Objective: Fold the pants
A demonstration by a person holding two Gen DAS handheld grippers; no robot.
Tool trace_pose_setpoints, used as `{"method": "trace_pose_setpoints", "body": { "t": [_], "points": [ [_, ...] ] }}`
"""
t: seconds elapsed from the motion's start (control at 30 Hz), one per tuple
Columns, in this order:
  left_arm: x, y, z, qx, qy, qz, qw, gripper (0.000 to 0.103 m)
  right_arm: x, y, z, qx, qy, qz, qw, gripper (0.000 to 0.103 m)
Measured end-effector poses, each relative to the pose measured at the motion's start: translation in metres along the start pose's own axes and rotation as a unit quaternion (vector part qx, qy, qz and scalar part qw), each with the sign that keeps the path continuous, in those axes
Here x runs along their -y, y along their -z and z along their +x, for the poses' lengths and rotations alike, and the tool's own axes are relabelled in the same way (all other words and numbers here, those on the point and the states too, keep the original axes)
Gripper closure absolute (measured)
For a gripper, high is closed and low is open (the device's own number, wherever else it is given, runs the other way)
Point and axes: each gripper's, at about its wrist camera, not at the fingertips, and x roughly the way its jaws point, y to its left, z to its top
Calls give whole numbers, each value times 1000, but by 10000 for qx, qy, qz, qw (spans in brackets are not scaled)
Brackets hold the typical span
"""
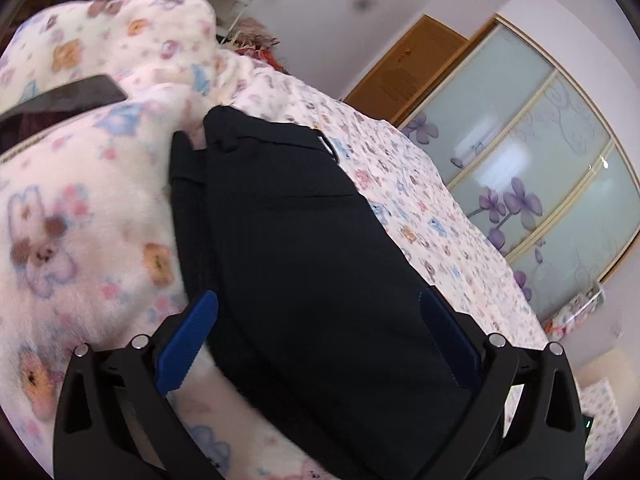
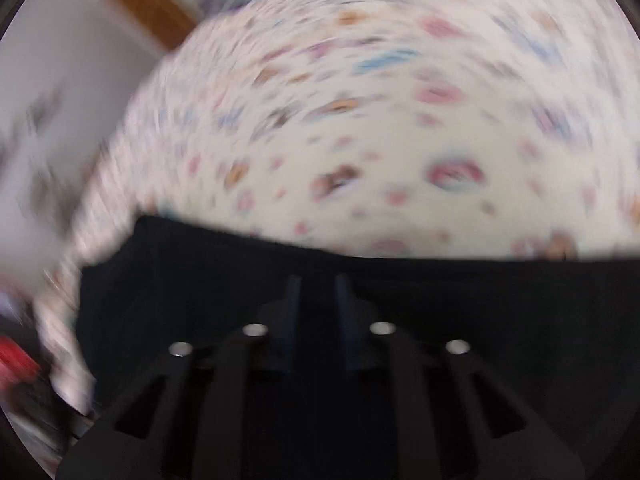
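Left gripper (image 1: 316,340) wide apart over black pants (image 1: 288,216).

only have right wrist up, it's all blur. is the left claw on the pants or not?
Observer: No grip. The left claw is wide open, and the black pants lie between its blue fingers.
Operator: pants flat or bunched?
Observer: Laid out long on the floral bed sheet; the far end reaches a plush floral blanket.
Operator: anything else on the bed?
Observer: A dark flat slab, maybe a phone, lies on that blanket well left of the pants.
Operator: what's past the bed?
Observer: A wardrobe with frosted sliding doors printed with purple flowers.
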Motion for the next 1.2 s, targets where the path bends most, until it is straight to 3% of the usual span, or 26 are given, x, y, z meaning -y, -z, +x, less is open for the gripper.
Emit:
{"method": "trace_pose_setpoints", "body": {
  "t": [0.1, 0.13, 0.17, 0.2, 0.27, 0.3, 0.33, 0.4, 0.5, 0.57, 0.67, 0.77, 0.87, 1.0, 1.1, 1.17, 1.2],
  "points": [
    [-3, -3, -4, -8, 189, -55, 9998, 2, 0, 4, -25, 334, -81, 47, 9994, 85],
    [-4, -4, -5, -22, 312, -105, 9995, 2, -1, 5, -32, 459, -138, -35, 9988, 63],
    [-5, -6, -6, -67, 466, -164, 9988, 2, 1, 8, -39, 572, 207, -101, 9981, 39],
    [-7, -10, -7, -125, 673, -269, 9973, 2, 9, 9, -42, 604, 731, -60, 9955, 42],
    [-11, -22, -8, -239, 1173, -519, 9914, 2, 20, 15, -49, 650, 460, 208, 9966, 41],
    [-18, -32, -9, -315, 1576, -712, 9844, 2, 22, 21, -59, 777, 193, 327, 9962, 41],
    [-21, -41, -9, -343, 1746, -769, 9810, 2, 20, 27, -66, 866, -73, 326, 9957, 36],
    [-30, -59, -7, -405, 1800, -744, 9800, 2, 16, 41, -78, 1016, -604, 143, 9929, 26],
    [-59, -78, 1, -565, 2078, -1254, 9685, 2, 7, 64, -89, 1090, -1101, -209, 9877, 24],
    [-79, -86, 16, -1036, 2163, -1636, 9569, 2, 4, 73, -94, 1065, -1337, -378, 9846, 24],
    [-86, -90, 31, -1511, 2355, -1693, 9450, 2, -3, 88, -89, 1058, -1547, -633, 9802, 24],
    [-82, -86, 37, -1822, 2320, -1517, 9434, 2, -8, 97, -82, 934, -1637, -815, 9787, 19],
    [-71, -81, 42, -2000, 2087, -1267, 9489, 2, -13, 102, -72, 801, -1550, -985, 9797, 19],
    [-67, -82, 57, -2086, 1903, -1459, 9481, 2, -13, 108, -72, 817, -1658, -1028, 9774, 19],
    [-72, -86, 66, -1994, 1988, -1676, 9448, 2, -9, 111, -73, 885, -1765, -959, 9756, 19],
    [-76, -85, 62, -1748, 2005, -1791, 9472, 21, -6, 113, -75, 920, -1829, -887, 9748, 15],
    [-76, -84, 60, -1647, 1924, -1728, 9518, 51, -5, 114, -77, 942, -1856, -848, 9744, 14]
  ]
}}
